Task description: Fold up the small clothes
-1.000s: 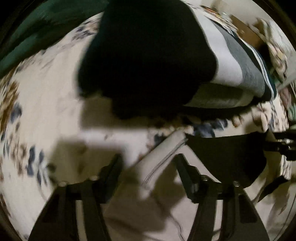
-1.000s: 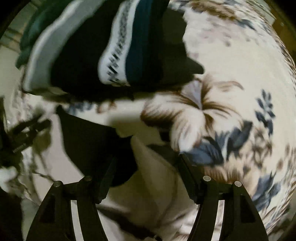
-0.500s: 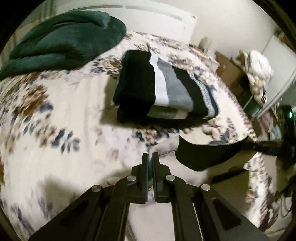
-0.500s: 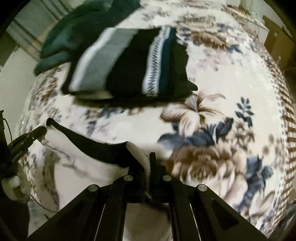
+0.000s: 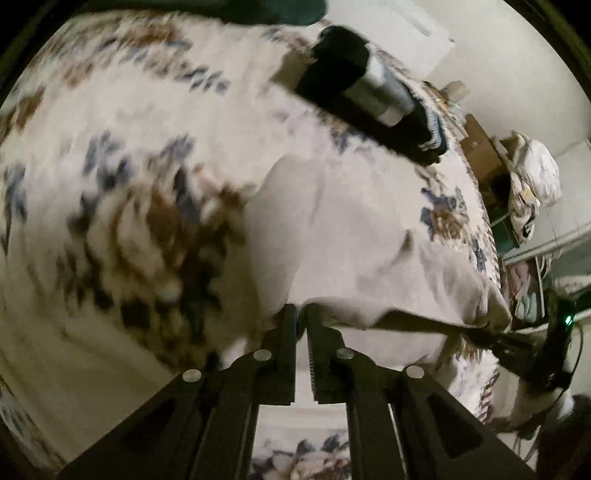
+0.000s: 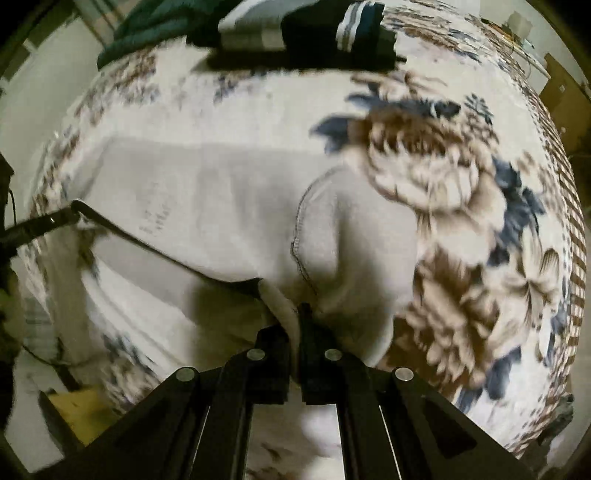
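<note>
— While both tongs pinch the pale garment [image 6: 229, 206], which step would you say is in hand?

— Spreading it, I'd judge. The left tongs [image 5: 301, 314] are clenched on one corner of its near edge, the right tongs [image 6: 297, 314] clenched on the other, and the cloth sags between them over the floral bedspread [image 5: 110, 147].

— Where does it lie?

— Mostly draped on the bed, its far edge flat, the near edge lifted off the blanket. A folded striped stack [image 6: 306, 29] sits well apart, farther up the bed.

— Which way does it run?

— Its long axis looks to run side to side, from one tongs to the other; the stitched seam [image 6: 301, 236] points away from the right tongs.

— And next?

— Probably lowering the near edge evenly, keeping it taut, before any fold. Blur hides finer detail.
</note>
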### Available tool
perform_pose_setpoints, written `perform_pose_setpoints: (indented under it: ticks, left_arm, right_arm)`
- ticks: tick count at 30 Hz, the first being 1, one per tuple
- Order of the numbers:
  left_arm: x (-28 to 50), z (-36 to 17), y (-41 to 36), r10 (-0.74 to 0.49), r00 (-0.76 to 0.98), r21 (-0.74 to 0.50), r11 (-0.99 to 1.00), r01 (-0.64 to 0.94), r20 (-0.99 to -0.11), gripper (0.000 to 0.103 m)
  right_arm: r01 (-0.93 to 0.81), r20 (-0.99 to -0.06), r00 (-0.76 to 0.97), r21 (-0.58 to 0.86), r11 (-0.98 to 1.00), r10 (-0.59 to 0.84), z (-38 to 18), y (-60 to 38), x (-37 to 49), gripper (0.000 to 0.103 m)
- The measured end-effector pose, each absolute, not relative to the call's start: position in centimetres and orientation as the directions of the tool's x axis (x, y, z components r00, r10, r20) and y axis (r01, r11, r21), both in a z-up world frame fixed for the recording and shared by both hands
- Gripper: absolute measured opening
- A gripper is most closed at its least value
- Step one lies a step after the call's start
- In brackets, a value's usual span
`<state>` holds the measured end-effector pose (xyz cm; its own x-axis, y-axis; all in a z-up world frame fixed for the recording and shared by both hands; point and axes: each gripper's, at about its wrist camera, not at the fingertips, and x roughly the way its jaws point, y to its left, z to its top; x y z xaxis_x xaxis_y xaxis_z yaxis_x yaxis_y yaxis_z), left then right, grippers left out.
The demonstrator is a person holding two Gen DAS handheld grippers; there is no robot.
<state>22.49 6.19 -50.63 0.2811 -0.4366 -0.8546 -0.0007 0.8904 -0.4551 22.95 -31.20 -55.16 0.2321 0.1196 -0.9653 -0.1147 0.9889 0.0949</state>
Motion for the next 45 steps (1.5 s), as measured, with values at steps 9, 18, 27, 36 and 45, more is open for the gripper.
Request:
perform_pose_setpoints:
  ticks: [9,18,27,36,45]
  left_arm:
    - [20.4,-48.7,11.2,-0.551,0.342,-0.642,0.715,-0.278,-0.762,0.058]
    - [29.6,-49.0,9.6,-0.494,0.370,-0.585,0.788,-0.192,-0.786,0.058]
    - [35.0,-53.7,4.9,-0.449,0.185,-0.469,0.879,-0.081,-0.874,0.013]
    - [33.7,-55.2,9.2,-0.590,0.227,-0.632,0.734,-0.249,-0.775,0.024]
    - [27.4,-52.4,11.0,-0.571,0.263,-0.628,0.701,-0.337,-0.778,0.055]
  right_arm:
    - [-0.009,-0.957,0.127,0.262,0.965,0.261,-55.3,-34.3,21.5,0.061]
    - [0.431,-0.794,0.328,0.608,0.666,0.512,-54.4,-44.6,22.2,0.063]
    - [0.548,-0.744,0.360,0.657,0.518,0.563,-58.4,-45.1,28.9,0.014]
    - [0.653,-0.803,0.370,0.582,0.485,0.466,-60.6,-47.4,28.4,0.014]
    - [0.621,-0.747,0.410,0.649,0.440,0.523,-56.6,-47.1,23.4,0.061]
